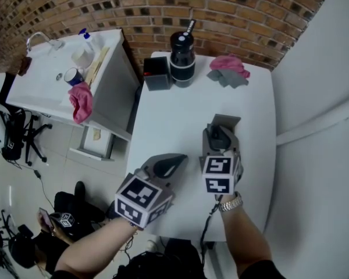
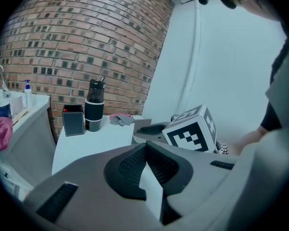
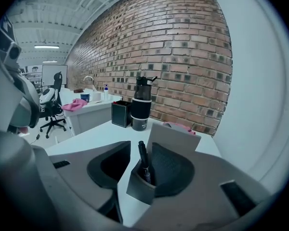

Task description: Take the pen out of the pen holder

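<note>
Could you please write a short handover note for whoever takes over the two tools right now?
The left tool is shut and empty, over the near part of the table.
The right tool has its jaws apart. The pen stands between them, leaning on one jaw, not clamped.
The pen holder sits at the table's far edge beside the bottle, away from both tools.
Done: the pen is out of the pen holder.
Left: the pen looks loose, so probably regrip it or lay it down and back away. I cannot tell whether it touches the table.
</note>
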A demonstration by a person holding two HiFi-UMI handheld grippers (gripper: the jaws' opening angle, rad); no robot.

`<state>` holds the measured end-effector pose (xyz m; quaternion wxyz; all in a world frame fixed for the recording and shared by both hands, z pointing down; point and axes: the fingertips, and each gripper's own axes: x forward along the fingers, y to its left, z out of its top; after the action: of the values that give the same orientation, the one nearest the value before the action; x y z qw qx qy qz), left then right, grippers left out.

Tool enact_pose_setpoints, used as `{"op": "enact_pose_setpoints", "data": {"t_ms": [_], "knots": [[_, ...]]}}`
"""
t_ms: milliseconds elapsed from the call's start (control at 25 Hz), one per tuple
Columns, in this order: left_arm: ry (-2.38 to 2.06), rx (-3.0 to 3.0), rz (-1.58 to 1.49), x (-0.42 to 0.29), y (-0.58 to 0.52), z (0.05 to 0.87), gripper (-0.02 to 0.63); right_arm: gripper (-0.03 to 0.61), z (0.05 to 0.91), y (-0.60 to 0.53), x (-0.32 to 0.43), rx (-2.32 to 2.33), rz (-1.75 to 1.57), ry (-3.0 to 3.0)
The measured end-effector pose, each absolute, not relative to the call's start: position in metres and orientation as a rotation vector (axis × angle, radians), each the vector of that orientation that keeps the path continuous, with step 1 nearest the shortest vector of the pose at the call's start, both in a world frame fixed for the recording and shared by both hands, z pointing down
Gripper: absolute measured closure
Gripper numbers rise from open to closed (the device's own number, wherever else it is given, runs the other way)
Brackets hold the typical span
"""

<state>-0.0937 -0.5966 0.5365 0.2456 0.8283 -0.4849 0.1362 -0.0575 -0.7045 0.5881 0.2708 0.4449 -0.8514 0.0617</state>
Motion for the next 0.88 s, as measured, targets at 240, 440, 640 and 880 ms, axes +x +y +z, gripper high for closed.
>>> {"op": "enact_pose_setpoints", "data": {"t_ms": [240, 440, 640, 880], "knots": [[-1.336, 2.255, 0.367, -0.098, -0.597, 0.537, 0.611, 0.505, 0.593, -0.711, -0.054, 1.233, 0.157, -2.247], [-1.331, 2.255, 0.369, -0.098, -0.593, 0.535, 0.611, 0.517, 0.59, -0.708, -0.054, 1.239, 0.148, -2.25], [-1.344, 2.272, 0.353, -0.097, -0.589, 0.526, 0.611, 0.518, 0.576, -0.702, -0.051, 1.261, 0.135, -2.264], [-1.338, 2.285, 0.353, -0.092, -0.576, 0.51, 0.611, 0.518, 0.551, -0.691, -0.043, 1.294, 0.108, -2.284]]}}
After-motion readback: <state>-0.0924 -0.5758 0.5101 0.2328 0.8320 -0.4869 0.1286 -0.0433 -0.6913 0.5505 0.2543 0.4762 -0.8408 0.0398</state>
